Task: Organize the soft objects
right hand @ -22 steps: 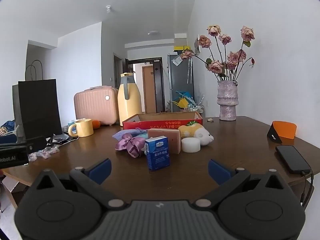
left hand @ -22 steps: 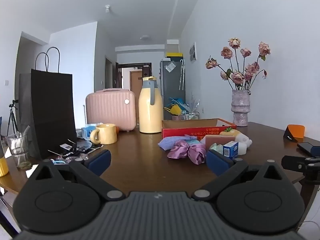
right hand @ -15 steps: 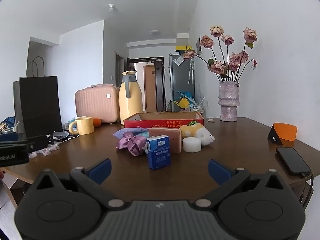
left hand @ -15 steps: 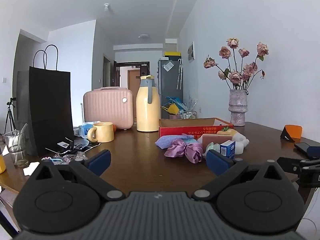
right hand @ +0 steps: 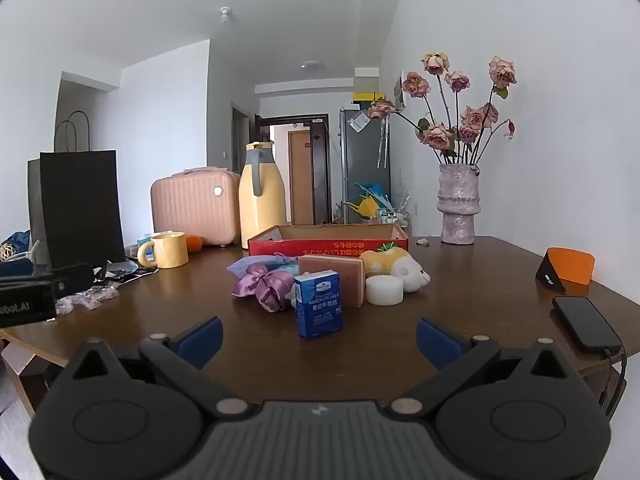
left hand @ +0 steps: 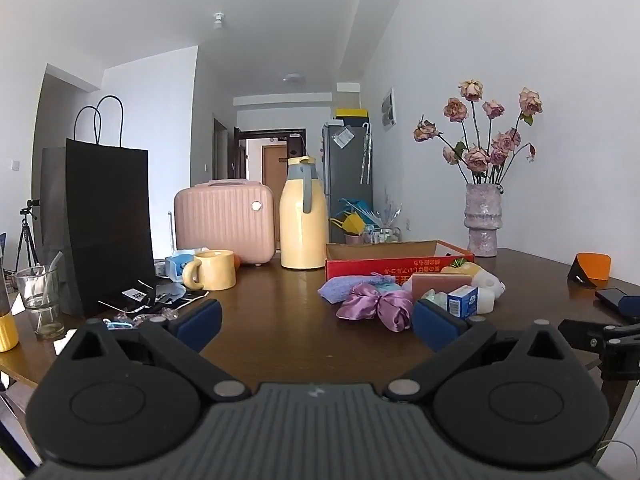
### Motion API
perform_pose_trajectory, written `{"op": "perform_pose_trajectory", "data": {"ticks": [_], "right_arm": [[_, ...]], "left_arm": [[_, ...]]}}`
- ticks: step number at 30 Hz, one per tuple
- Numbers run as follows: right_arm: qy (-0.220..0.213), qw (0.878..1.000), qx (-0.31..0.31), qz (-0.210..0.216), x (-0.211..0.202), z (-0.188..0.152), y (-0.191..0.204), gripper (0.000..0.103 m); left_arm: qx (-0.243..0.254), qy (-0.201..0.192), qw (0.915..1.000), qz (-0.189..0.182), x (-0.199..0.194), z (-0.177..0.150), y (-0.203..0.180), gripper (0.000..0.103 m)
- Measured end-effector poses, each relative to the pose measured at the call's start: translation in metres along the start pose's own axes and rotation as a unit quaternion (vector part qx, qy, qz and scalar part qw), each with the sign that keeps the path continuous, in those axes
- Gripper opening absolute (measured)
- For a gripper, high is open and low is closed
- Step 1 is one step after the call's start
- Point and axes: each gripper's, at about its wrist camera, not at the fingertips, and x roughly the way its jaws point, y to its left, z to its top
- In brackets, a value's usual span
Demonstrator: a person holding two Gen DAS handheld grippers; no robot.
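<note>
A cluster of soft items lies mid-table before a red cardboard box (right hand: 328, 240): a purple satin bow (right hand: 266, 286), a lavender pouch (right hand: 256, 263), a pink sponge (right hand: 334, 276), a white foam puck (right hand: 385, 289), a yellow-white plush toy (right hand: 394, 266) and a blue tissue pack (right hand: 319, 310). The bow (left hand: 378, 306), pouch (left hand: 352, 286) and box (left hand: 400, 262) also show in the left wrist view. My left gripper (left hand: 316, 322) is open and empty, short of the bow. My right gripper (right hand: 318, 338) is open and empty, just before the tissue pack.
At the left stand a black paper bag (left hand: 108, 224), a pink case (left hand: 224, 226), a yellow jug (left hand: 300, 220), a yellow mug (left hand: 212, 270) and a glass (left hand: 40, 300). A vase of roses (right hand: 460, 204), an orange stand (right hand: 568, 270) and a phone (right hand: 586, 324) are at the right.
Both grippers have tilted or risen slightly, so the table scene sits a little lower in view. Both stay open and empty. No object has moved.
</note>
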Motion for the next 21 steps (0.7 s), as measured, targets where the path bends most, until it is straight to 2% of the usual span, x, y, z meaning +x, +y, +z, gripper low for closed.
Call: {"op": "perform_pose_trajectory", "data": {"ticks": [21], "right_arm": [[-0.001,1.0,-0.003,-0.003,0.0021,0.0008,0.0007,0.103]], "left_arm": [[0.004,-0.003,1.0,0.001,0.0002,0.0002,0.0006,0.103]]}}
